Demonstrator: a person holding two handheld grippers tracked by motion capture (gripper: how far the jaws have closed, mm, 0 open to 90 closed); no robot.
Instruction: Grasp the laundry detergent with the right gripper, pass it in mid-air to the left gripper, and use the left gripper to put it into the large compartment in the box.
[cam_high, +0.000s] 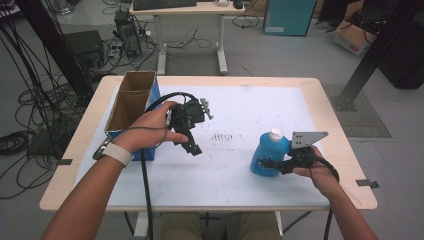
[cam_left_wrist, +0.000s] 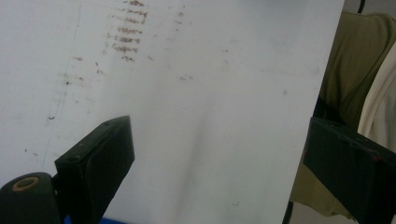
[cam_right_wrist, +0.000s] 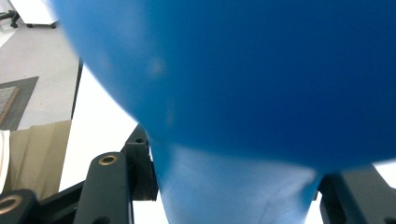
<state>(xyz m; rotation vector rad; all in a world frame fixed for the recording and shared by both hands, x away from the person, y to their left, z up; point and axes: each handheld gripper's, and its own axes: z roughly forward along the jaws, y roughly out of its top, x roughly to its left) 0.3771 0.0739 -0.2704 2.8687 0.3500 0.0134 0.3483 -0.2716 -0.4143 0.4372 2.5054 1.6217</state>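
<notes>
White table (cam_high: 230, 165), left gripper (cam_left_wrist: 210, 163) jaws apart, right gripper (cam_high: 272, 164) clamping blue bottle (cam_high: 267, 155).

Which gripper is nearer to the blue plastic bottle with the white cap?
Right. The right gripper is clamped on the blue plastic bottle; the left gripper hangs open well to its left.

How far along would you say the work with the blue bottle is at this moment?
Done: the right gripper is shut on the blue bottle, which stands upright on the table. In hand: that grip. Left: moving the bottle, perhaps to the cardboard box; the left gripper hangs open, holding nothing.
</notes>
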